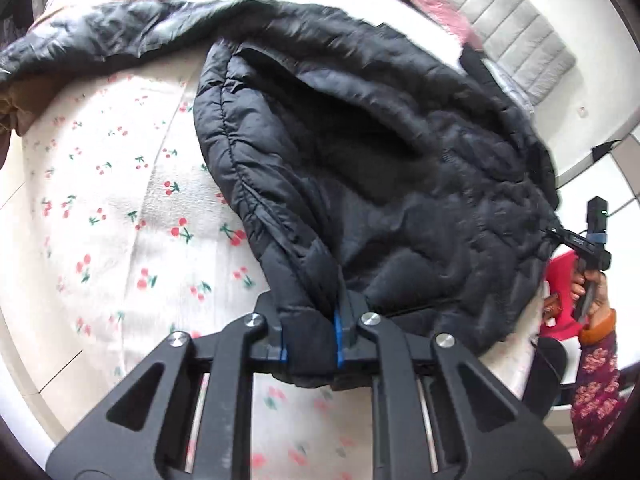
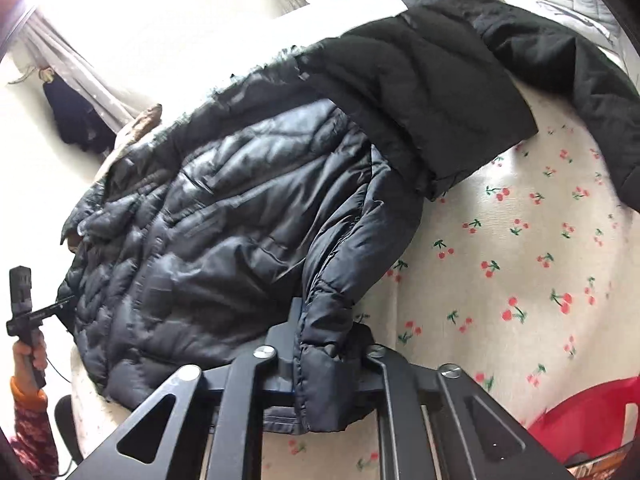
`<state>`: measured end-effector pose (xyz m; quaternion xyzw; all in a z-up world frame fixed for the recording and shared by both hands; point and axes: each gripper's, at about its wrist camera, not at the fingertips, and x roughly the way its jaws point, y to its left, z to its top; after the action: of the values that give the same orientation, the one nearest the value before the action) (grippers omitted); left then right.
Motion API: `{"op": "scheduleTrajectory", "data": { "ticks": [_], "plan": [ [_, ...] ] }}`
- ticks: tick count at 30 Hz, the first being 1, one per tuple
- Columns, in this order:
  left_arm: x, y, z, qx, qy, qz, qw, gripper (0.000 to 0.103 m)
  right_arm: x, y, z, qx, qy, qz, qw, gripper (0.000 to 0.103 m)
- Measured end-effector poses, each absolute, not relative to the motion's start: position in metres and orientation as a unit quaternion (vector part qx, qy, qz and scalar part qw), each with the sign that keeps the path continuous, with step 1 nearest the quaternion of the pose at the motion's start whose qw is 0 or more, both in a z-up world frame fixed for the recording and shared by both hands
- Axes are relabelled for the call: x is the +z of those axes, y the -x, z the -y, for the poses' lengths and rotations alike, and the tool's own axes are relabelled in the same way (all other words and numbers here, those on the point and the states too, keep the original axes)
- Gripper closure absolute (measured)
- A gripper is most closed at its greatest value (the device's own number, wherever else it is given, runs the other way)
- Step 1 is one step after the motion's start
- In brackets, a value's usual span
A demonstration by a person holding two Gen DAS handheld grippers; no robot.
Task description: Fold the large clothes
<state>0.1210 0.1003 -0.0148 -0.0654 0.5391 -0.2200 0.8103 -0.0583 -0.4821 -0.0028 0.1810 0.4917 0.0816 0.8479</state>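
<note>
One black puffer jacket lies spread on the cherry-print sheet ahead of both tongs. The left gripper is clamped on one cuff, the right gripper on the other. One black coat lies beyond the right gripper.

Black quilted puffer jacket spread on the bed.
It lies rumpled and partly flat across the cherry-print sheet, shiny, with one sleeve cuff bunched at the near edge.

No legible txt, labels or nos. anywhere in either view.
</note>
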Motion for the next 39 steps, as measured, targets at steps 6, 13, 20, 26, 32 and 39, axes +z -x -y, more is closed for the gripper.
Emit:
{"op": "scheduleTrajectory", "data": {
  "ticks": [6, 13, 20, 26, 32, 39],
  "plan": [
    [0.000, -0.088, -0.117, -0.250, 0.059, -0.561, 0.787, 0.086, 0.032, 0.077, 0.491, 0.085, -0.157, -0.507, 0.843, 0.093],
    [-0.023, -0.095, -0.105, -0.202, -0.029, -0.595, 0.777, 0.062, 0.015, 0.070, 0.487, 0.047, -0.080, -0.565, 0.820, 0.070],
    [0.016, -0.087, -0.107, -0.143, -0.101, -0.499, 0.848, 0.017, 0.060, 0.048, 0.506, -0.049, -0.050, -0.485, 0.872, 0.022],
    [0.032, -0.095, -0.096, -0.140, -0.086, -0.472, 0.866, 0.014, 0.050, -0.006, 0.465, -0.055, -0.005, -0.475, 0.878, 0.018],
    [0.027, -0.113, -0.052, -0.155, -0.072, -0.462, 0.870, 0.014, 0.011, -0.043, 0.456, -0.107, 0.054, -0.467, 0.876, 0.021],
    [0.014, -0.144, -0.031, -0.178, -0.051, -0.463, 0.867, 0.014, 0.071, -0.065, 0.492, -0.150, 0.122, -0.437, 0.878, 0.091]
  ]
}}
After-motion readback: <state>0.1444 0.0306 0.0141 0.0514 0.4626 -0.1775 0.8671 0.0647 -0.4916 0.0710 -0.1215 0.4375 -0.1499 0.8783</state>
